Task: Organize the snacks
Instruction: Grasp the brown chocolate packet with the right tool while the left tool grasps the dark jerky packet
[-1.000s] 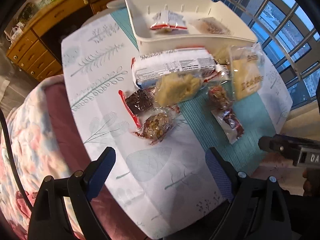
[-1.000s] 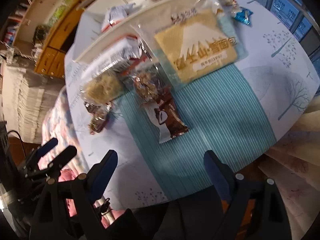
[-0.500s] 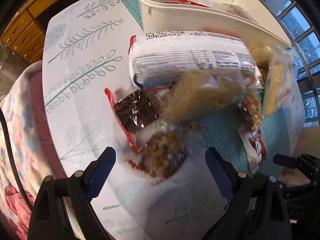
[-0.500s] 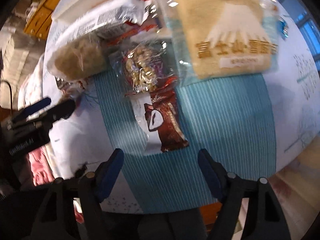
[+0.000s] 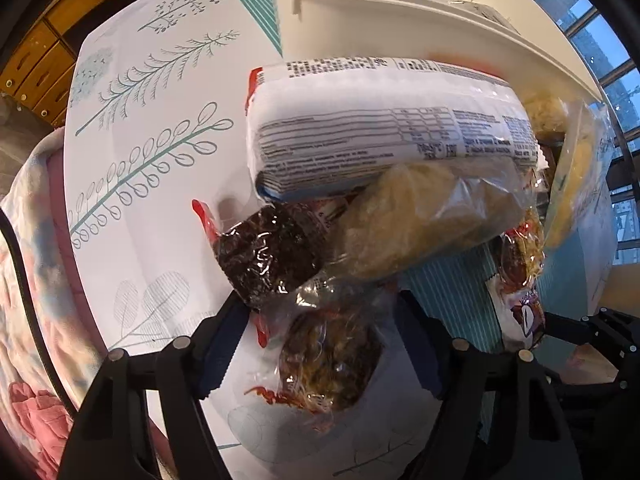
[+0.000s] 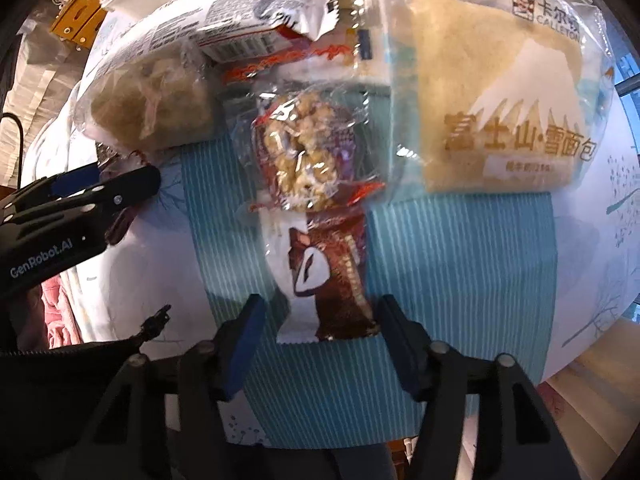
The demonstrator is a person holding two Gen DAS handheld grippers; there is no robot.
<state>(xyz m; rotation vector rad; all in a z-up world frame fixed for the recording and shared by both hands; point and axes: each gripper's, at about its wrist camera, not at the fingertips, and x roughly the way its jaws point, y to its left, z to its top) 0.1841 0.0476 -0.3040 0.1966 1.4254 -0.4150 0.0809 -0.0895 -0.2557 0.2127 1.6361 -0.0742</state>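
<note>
Left wrist view first: the left gripper [image 5: 324,344] points almost straight down, its jaws closing, and a clear-wrapped nut cluster snack [image 5: 328,356] lies between the blue pads; whether they touch it yet, I can't tell. Just up at 11 o'clock from it sits a dark brown cake [image 5: 268,252], and at 1 o'clock a pale fluffy bun [image 5: 424,220], tucked under a big white biscuit pack [image 5: 384,128]. Beyond that, at 12 o'clock, runs the wall of the white tray [image 5: 400,28].

Over on the right wrist view, the right gripper [image 6: 316,340] is closing too, with the lower end of a brown-and-white wafer packet [image 6: 324,280] sitting between its fingers on the teal striped runner [image 6: 460,260], a gap showing at each side. At 12 o'clock lies a popcorn-like snack [image 6: 304,156], and at 2 o'clock a big bread bag [image 6: 504,120].
</note>
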